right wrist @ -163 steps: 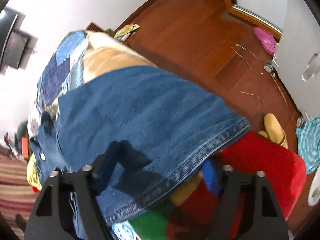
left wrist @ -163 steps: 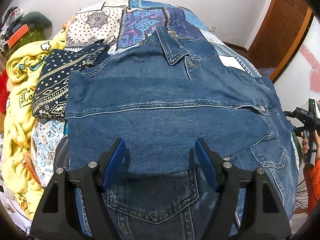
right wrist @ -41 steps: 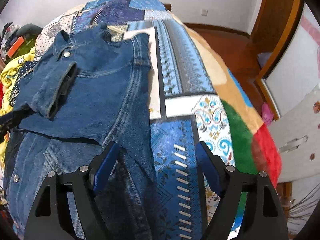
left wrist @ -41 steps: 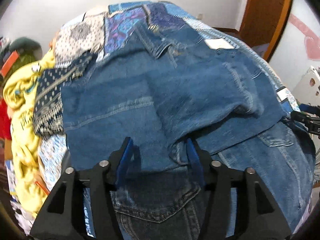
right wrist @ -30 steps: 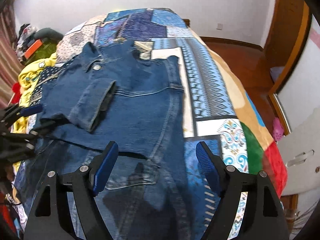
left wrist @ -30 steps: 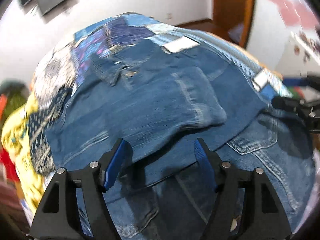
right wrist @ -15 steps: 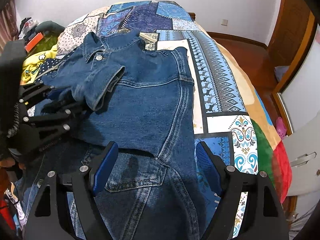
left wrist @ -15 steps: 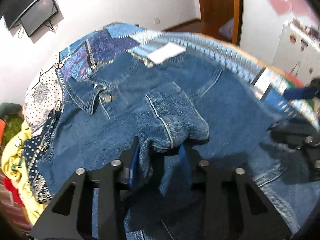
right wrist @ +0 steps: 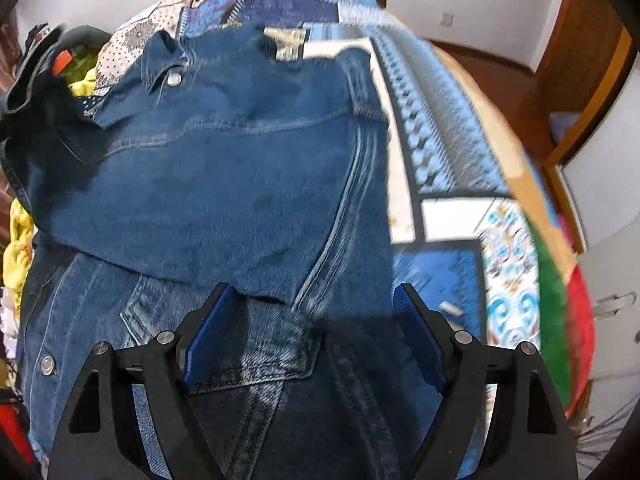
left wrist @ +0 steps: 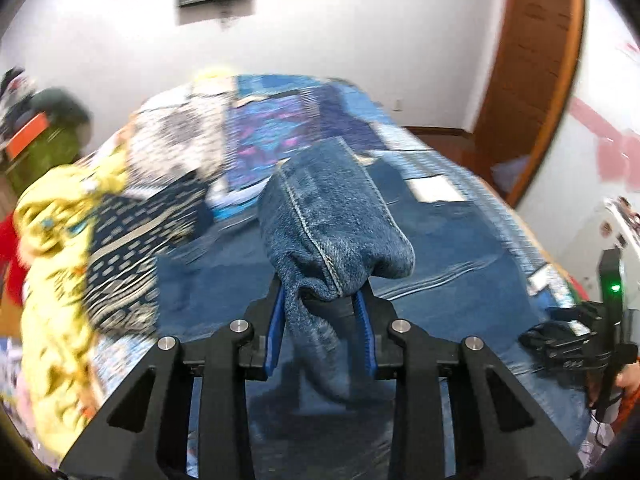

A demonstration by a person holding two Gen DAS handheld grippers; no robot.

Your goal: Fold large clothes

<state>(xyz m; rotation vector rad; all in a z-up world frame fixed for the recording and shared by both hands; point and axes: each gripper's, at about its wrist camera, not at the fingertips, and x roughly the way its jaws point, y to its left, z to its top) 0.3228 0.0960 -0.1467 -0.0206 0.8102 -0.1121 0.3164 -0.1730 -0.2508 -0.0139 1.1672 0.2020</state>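
A blue denim jacket point(right wrist: 240, 168) lies spread on a patchwork bedspread point(right wrist: 448, 128), collar at the far end. My left gripper point(left wrist: 322, 304) is shut on the jacket's sleeve cuff point(left wrist: 332, 216) and holds it lifted above the jacket body point(left wrist: 440, 248). My right gripper point(right wrist: 316, 332) is open and empty, low over the jacket's near hem beside a chest pocket flap point(right wrist: 256, 344). It also shows at the right edge of the left wrist view point(left wrist: 568, 344). The left gripper shows as a dark shape at the far left of the right wrist view.
A yellow garment point(left wrist: 60, 240) and a dark patterned cloth point(left wrist: 132, 248) lie heaped on the bed's left side. A brown wooden door point(left wrist: 532, 80) stands at the far right. The bed edge drops off to the right point(right wrist: 560, 300).
My left gripper has lifted the sleeve cuff up off the jacket and swung left. My right gripper has moved down closer to the jacket's hem, still open.
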